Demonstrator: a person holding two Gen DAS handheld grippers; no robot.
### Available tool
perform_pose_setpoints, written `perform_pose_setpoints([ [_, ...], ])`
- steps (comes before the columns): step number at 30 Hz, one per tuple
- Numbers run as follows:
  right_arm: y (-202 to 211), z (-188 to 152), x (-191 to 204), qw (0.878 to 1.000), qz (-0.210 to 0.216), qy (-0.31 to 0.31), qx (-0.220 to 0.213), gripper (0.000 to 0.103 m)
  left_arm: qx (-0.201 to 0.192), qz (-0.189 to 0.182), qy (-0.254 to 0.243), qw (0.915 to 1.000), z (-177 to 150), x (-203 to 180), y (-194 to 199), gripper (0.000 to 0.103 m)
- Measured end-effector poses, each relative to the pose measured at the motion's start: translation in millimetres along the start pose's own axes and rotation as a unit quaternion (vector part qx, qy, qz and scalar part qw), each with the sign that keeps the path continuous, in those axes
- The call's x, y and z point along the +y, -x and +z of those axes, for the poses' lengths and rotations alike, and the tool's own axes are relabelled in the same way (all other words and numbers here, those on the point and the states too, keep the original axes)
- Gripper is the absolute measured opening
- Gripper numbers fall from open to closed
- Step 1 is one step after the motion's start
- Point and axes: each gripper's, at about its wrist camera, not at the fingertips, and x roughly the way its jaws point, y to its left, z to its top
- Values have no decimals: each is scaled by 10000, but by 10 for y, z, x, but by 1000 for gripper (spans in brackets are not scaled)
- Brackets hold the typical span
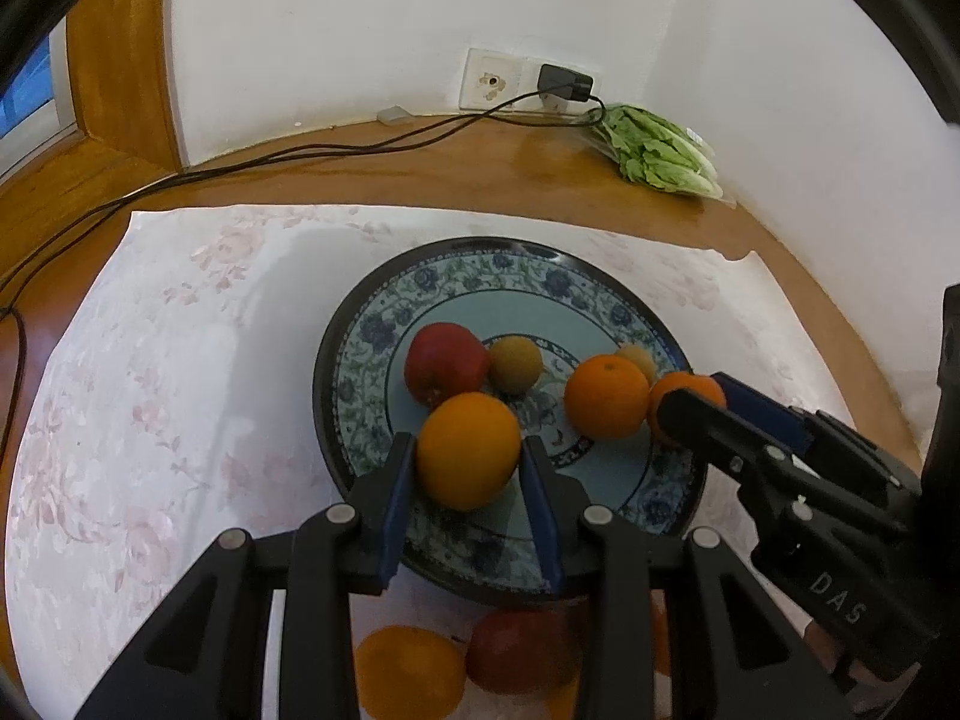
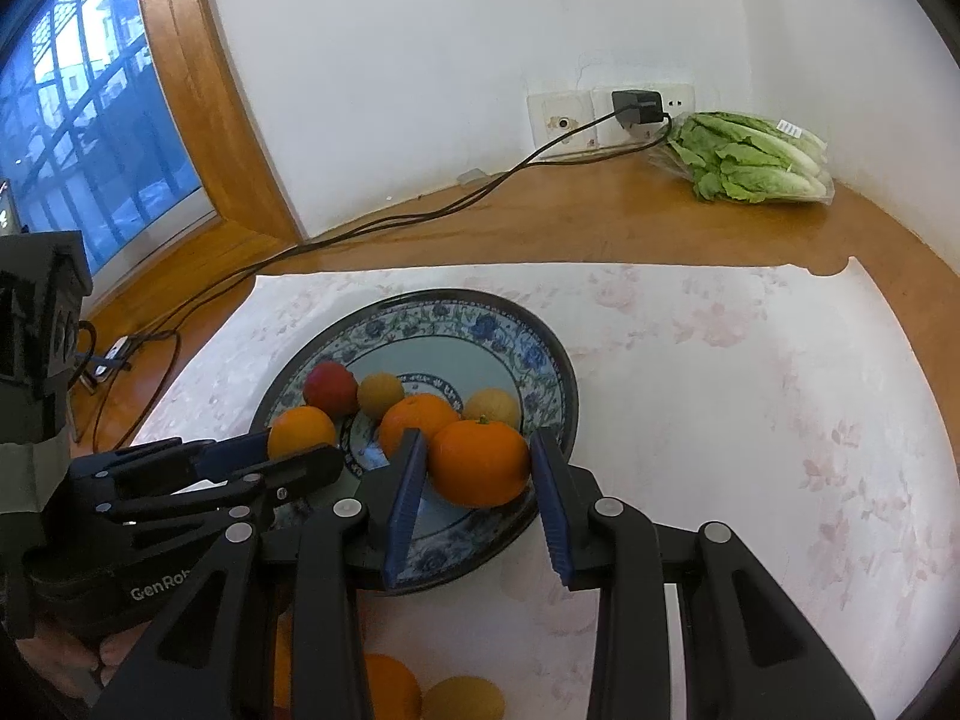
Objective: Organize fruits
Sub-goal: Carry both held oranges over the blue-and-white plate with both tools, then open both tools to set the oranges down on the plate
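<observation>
A blue floral plate (image 1: pixel 504 276) (image 2: pixel 480 324) holds a red apple (image 1: pixel 444 363) (image 2: pixel 330 387), two small yellow fruits (image 1: pixel 516 363) (image 2: pixel 379 393) and several oranges. My left gripper (image 1: pixel 471 468) (image 2: pixel 282 450) has its blue pads against an orange (image 1: pixel 468 450) (image 2: pixel 300 429) at the plate's near left. My right gripper (image 2: pixel 480 462) (image 1: pixel 702 396) brackets a tangerine (image 2: pixel 480 462) (image 1: pixel 678 396) at the plate's near right edge, with its left pad touching and a slight gap on the right. Another orange (image 1: pixel 606 396) (image 2: pixel 414 420) lies between them.
The plate sits on a pale floral cloth (image 1: pixel 180 360) (image 2: pixel 750 390) over a wooden table. More fruit lies on the cloth below the grippers (image 1: pixel 516 648) (image 2: pixel 462 699). Bagged lettuce (image 1: pixel 654 150) (image 2: pixel 750 159), a wall charger (image 1: pixel 564 81) and its cable lie at the back.
</observation>
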Motion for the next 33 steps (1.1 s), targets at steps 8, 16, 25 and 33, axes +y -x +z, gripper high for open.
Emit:
perform_pose_setpoints([
  [8,-55,1,-59,10000,26,-82,18,37,-27,50,-43,10000,25,-17,-41,36],
  [16,-55,-6,-80,9997,139,-220,29,37,-25,34,-58,10000,29,-16,-43,36],
  [25,-26,-18,-43,9996,192,-221,10,41,-120,83,-246,9996,2,-75,61,52],
  [33,139,-48,-44,9990,254,-348,-69,48,-149,47,-237,9996,-43,-78,228,56],
])
